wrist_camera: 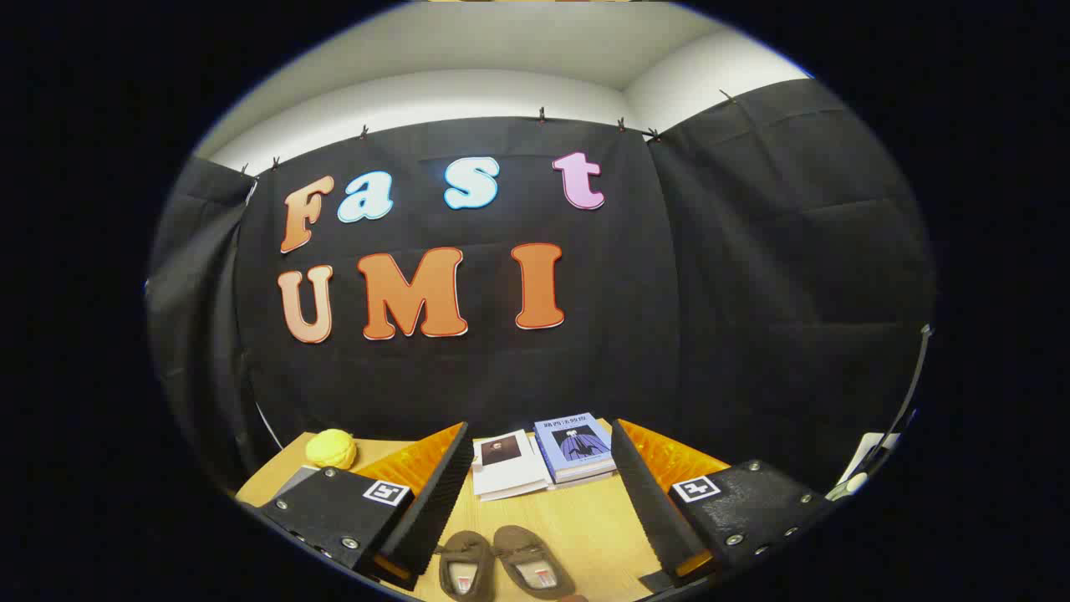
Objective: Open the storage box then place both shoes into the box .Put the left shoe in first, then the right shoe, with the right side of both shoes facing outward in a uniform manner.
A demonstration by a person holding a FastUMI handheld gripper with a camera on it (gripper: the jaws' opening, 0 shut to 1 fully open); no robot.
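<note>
The gripper (539, 493) hangs above a wooden table (585, 522), its jaws wide apart and holding nothing. A pair of brown shoes (504, 564) lies side by side on the table between the fingers, low and near their bases. Beyond the fingertips lie two books (543, 460), and past the left finger sits a yellow ball (331, 449).

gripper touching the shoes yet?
Apart. The gripper view shows the gripper open above the table, with bare wood between each finger and the two shoes lying between them.
</note>
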